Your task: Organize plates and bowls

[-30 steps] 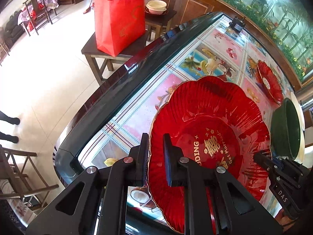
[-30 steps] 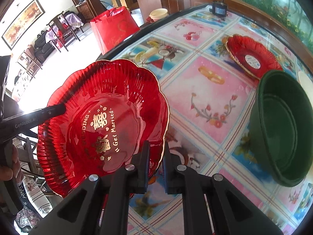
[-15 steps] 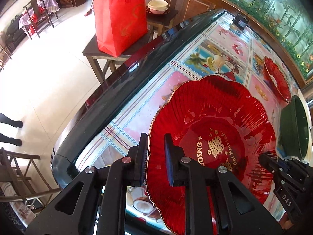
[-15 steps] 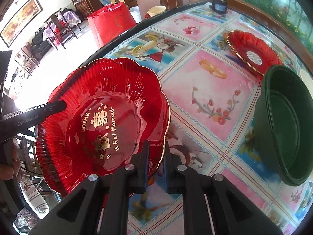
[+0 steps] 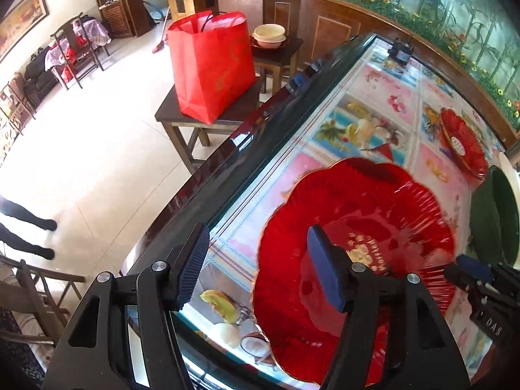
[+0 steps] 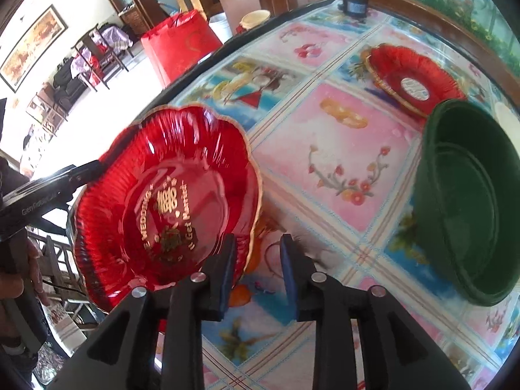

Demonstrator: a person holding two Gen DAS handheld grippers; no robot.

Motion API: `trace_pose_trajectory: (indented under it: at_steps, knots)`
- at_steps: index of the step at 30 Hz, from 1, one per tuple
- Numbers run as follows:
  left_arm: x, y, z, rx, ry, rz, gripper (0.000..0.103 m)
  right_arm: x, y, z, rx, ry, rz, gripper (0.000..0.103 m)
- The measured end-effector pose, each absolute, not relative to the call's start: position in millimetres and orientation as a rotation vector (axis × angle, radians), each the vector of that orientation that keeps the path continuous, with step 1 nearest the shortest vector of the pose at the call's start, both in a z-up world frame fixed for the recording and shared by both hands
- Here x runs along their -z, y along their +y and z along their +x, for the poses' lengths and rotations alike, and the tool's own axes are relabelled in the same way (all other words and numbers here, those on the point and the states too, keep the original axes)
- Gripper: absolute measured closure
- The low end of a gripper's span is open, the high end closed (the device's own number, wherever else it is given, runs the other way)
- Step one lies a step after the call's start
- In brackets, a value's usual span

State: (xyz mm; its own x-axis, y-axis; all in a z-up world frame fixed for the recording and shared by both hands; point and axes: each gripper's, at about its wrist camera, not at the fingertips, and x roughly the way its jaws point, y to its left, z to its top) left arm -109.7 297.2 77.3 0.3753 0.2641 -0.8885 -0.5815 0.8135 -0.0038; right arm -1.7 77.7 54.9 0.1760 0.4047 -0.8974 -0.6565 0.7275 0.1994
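A red flower-shaped plate (image 5: 357, 227) with gold lettering lies at the near corner of the table, blurred by motion. My left gripper (image 5: 258, 269) straddles its left rim; the jaws are opening and the pads stand off the rim on both sides. From the other side my right gripper (image 6: 257, 269) has the plate (image 6: 169, 195) rim in its narrow gap, jaws opening too, pads no longer pressing. A second red plate (image 6: 412, 78) lies farther back. A dark green bowl (image 6: 468, 201) stands at the right.
The table's dark edge (image 5: 247, 149) runs close along the plate's left side. Beyond it a red bag (image 5: 211, 65) stands on a low wooden stool. A black device (image 6: 356, 5) sits at the table's far end. A person's legs (image 5: 26, 227) are at the left.
Both grippers were shut on opposite rims of the red plate and have now spread their jaws, the left one widely. The plate has come free and shows motion blur.
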Motion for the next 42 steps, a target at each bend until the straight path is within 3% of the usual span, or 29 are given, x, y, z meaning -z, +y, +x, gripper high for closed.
trace_pose_trajectory:
  at_steps: [7,15,29,42]
  knots:
    - [-116.3,268.1,-64.4,-0.46,0.995,-0.325,0.039,-93.5,53.8,40.6,-0.747,1.127,-0.151,0.067]
    - [-131.1,218.3,25.8,-0.33,0.996,-0.277,0.039,-112.3,15.7,119.7,-0.678,1.116,-0.036,0.066]
    - [-116.6,172.9,131.3,-0.292,1.031,-0.26,0.04,-111.1,-15.1,200.4,-0.602,1.12,-0.034,0.066]
    - [-104.0,157.1,159.6,-0.274,1.048,-0.247,0.04,-103.9,-25.3,221.6,-0.591,1.14,-0.026,0.066]
